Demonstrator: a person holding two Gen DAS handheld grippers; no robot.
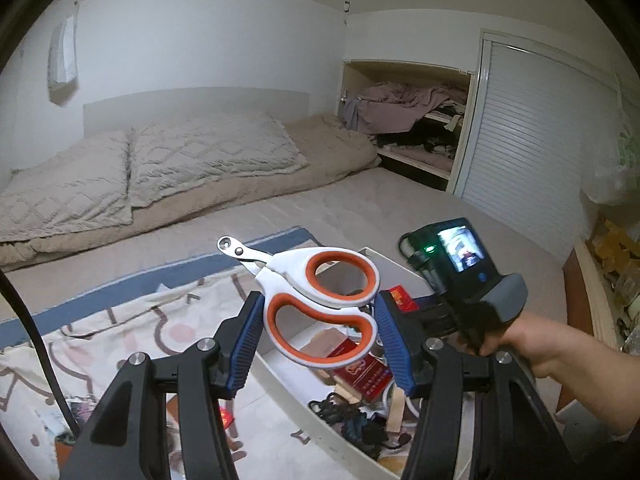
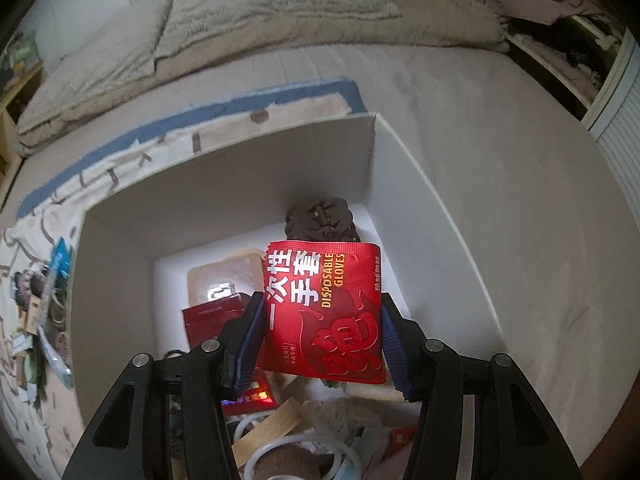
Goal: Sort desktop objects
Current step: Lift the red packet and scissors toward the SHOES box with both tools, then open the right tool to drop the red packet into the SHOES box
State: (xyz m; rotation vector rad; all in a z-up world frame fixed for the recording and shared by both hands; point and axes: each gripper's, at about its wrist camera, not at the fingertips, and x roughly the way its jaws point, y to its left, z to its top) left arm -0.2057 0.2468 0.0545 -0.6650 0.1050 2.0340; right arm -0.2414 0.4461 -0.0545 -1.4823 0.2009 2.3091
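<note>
In the left wrist view my left gripper [image 1: 320,320] is shut on white scissors with orange handle loops [image 1: 316,296], blades pointing up and left, held above the near edge of a white box [image 1: 288,392]. The right gripper's body with its lit screen [image 1: 460,256] shows to the right, in a person's hand [image 1: 532,344]. In the right wrist view my right gripper [image 2: 324,328] is shut on a red packet of disposable gloves [image 2: 324,312], held upright over the inside of the white box [image 2: 248,168].
The box holds red packets [image 2: 212,316], a brown hair claw [image 2: 320,220], a beige card [image 2: 224,276], rings and wooden bits [image 2: 276,424]. It sits on a bed, on a patterned cloth [image 1: 120,332] with loose items [image 2: 44,320]. Pillows [image 1: 200,156] lie beyond; shelves [image 1: 412,124] stand right.
</note>
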